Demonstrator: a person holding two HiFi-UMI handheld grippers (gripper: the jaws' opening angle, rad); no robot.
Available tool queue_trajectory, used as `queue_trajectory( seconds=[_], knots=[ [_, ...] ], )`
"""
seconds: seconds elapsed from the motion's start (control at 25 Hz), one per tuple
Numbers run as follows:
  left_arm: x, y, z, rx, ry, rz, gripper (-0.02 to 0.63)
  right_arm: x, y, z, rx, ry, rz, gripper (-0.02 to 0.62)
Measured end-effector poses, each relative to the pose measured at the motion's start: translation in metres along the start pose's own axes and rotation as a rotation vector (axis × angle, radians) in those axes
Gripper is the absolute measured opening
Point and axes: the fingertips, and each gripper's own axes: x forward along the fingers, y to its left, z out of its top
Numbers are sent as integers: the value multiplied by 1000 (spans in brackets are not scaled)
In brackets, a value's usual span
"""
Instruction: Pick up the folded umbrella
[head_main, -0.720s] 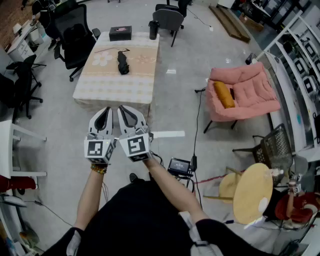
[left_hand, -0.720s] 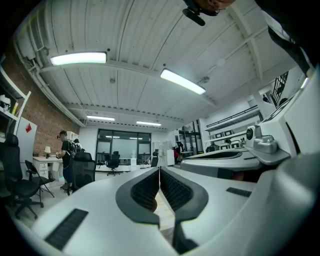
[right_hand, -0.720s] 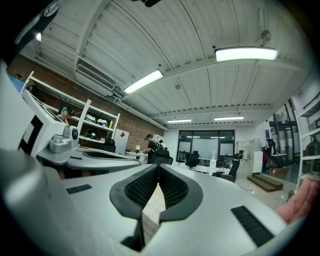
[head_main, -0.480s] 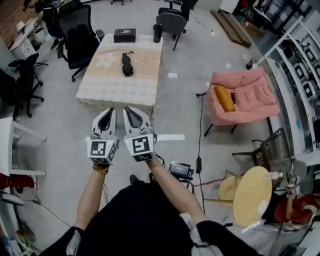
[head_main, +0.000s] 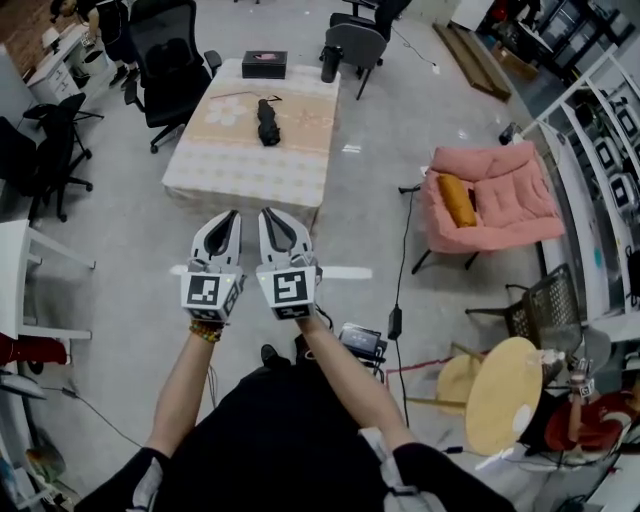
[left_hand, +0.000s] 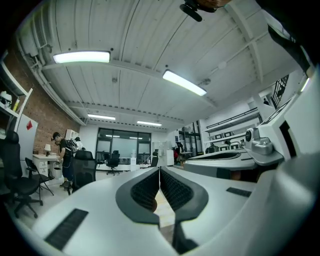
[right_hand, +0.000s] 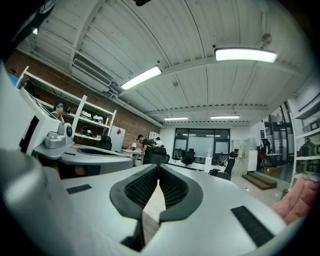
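The folded black umbrella (head_main: 268, 107) lies on a table covered with a pale patterned cloth (head_main: 240, 160), far ahead across the floor. My left gripper (head_main: 229, 214) and right gripper (head_main: 268, 212) are held side by side at waist height, pointing level toward the table and well short of it. In the left gripper view the left gripper (left_hand: 159, 169) has its ridged pads pressed together with nothing between them. The right gripper (right_hand: 159, 166) looks the same in the right gripper view. The umbrella shows in neither gripper view.
A black box (head_main: 264, 64) and a dark cylinder (head_main: 331, 62) stand at the table's far end. Office chairs (head_main: 172, 60) ring the table's left and far sides. At the right are a pink armchair (head_main: 492, 195) and a round wooden table (head_main: 505, 390). A cable (head_main: 402, 250) and a small device (head_main: 360, 340) lie on the floor.
The head view has shifted, so the table and umbrella sit a little further right and nearer. Both grippers stay shut, side by side, slightly higher in the picture.
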Motion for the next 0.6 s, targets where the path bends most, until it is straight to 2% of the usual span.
queue_trajectory(
  seconds=[0.28, 0.6],
  knots=[
    [31, -8, 1, 14, 4, 22, 14, 15, -29, 0, 37, -17, 8, 18],
    [82, -16, -6, 37, 46, 66, 14, 40, -74, -14, 84, -32, 49, 18]
  ],
)
